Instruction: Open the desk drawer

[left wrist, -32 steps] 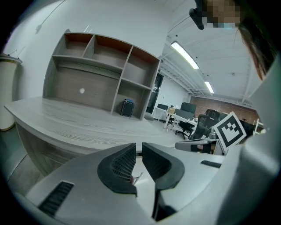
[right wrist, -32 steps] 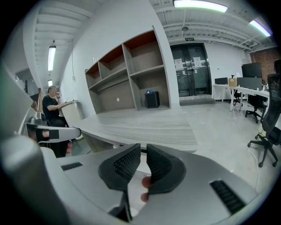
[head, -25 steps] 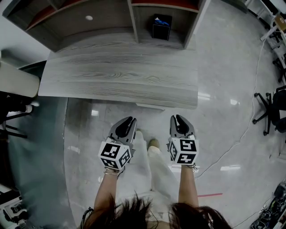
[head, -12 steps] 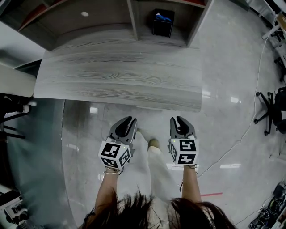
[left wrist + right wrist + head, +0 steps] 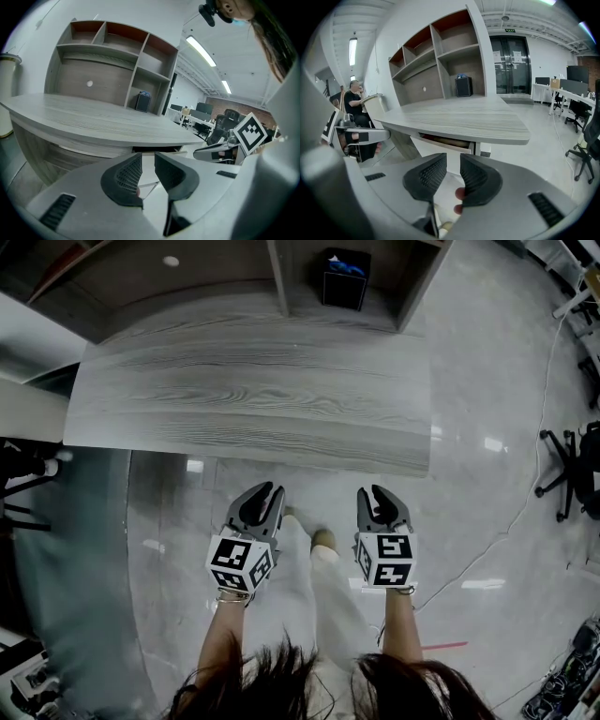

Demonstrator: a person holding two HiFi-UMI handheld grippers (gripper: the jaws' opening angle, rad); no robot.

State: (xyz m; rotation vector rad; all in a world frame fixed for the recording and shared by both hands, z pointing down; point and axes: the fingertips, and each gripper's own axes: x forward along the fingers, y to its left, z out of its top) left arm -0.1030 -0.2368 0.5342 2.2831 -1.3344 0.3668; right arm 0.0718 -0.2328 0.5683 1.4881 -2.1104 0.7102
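The grey wood desk (image 5: 253, 399) fills the upper head view. Its drawer (image 5: 440, 143) hangs under the front edge, with a dark slot above the white front; the left gripper view shows the drawer (image 5: 157, 150) too, and the desk top hides it from the head view. My left gripper (image 5: 270, 493) floats in front of the desk edge, apart from it, its jaws opening with nothing between them. My right gripper (image 5: 377, 493) is level with it to the right, open and empty. Each gripper view shows the pads apart, left gripper (image 5: 148, 161) and right gripper (image 5: 453, 165).
A shelf unit at the desk's back holds a black box (image 5: 344, 279). An office chair (image 5: 574, 470) and a floor cable (image 5: 520, 517) lie to the right. The person's legs and shoes (image 5: 323, 540) are between the grippers. Another person (image 5: 354, 101) sits at the far left.
The desk looks larger and its front edge sits a little nearer the fingertips. Both grippers stay side by side, slightly lower than before.
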